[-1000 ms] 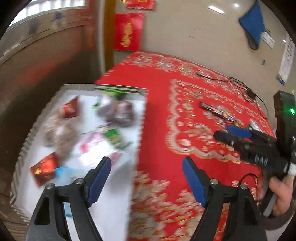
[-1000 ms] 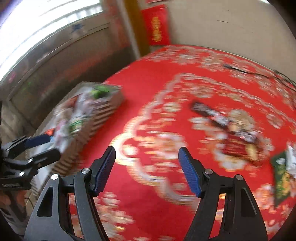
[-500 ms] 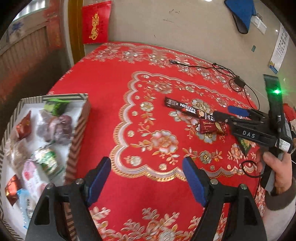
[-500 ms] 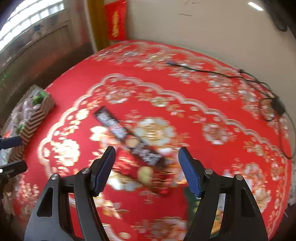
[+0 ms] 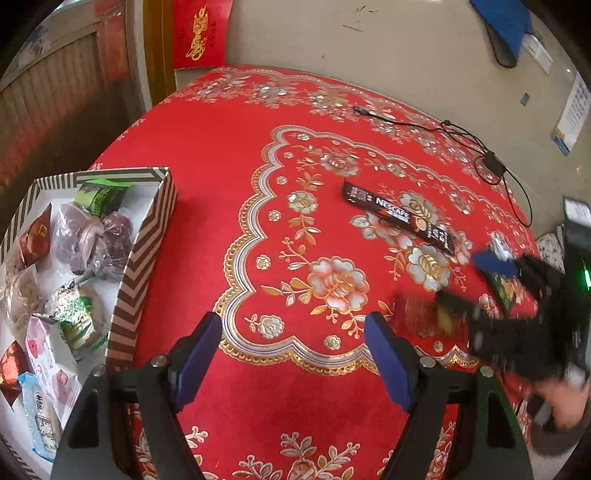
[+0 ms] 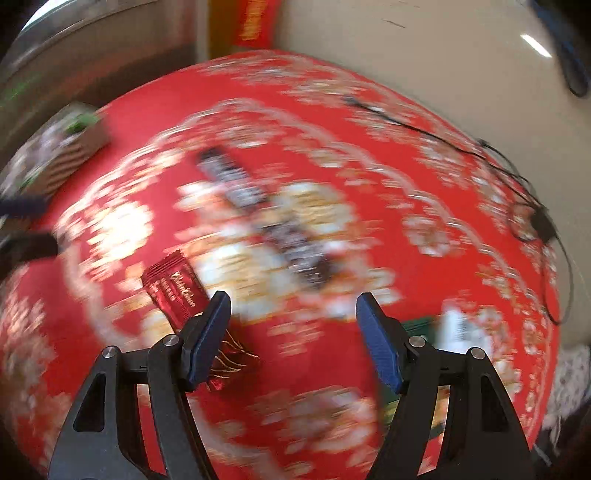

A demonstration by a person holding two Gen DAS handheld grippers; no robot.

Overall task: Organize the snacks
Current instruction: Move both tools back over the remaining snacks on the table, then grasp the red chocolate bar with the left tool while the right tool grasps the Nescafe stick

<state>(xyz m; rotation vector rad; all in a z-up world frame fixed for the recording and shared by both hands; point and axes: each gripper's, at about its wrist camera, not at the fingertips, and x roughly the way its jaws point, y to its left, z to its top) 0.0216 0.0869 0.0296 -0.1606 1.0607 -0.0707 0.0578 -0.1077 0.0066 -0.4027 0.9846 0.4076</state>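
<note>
A striped box (image 5: 142,254) holding several wrapped snacks stands at the table's left edge; it shows blurred in the right wrist view (image 6: 70,155). A black Nescafe stick (image 5: 397,216) lies on the red cloth, also in the right wrist view (image 6: 266,218). A dark red snack packet (image 6: 175,291) lies just ahead of my right gripper's left finger (image 6: 208,332); it is blurred in the left wrist view (image 5: 413,314). A green packet (image 6: 417,326) lies by the right finger. My right gripper (image 6: 293,332) is open and empty low over the cloth. My left gripper (image 5: 293,354) is open and empty.
A black cable with an adapter (image 5: 491,166) lies at the table's far right. A wall stands close behind the table. A red hanging (image 5: 199,33) is on the wall. The right gripper's body (image 5: 517,325) and hand are at the right of the left wrist view.
Both grippers swung right, away from the box. The right gripper dropped down toward the dark red packet and green packet. Both stay open.
</note>
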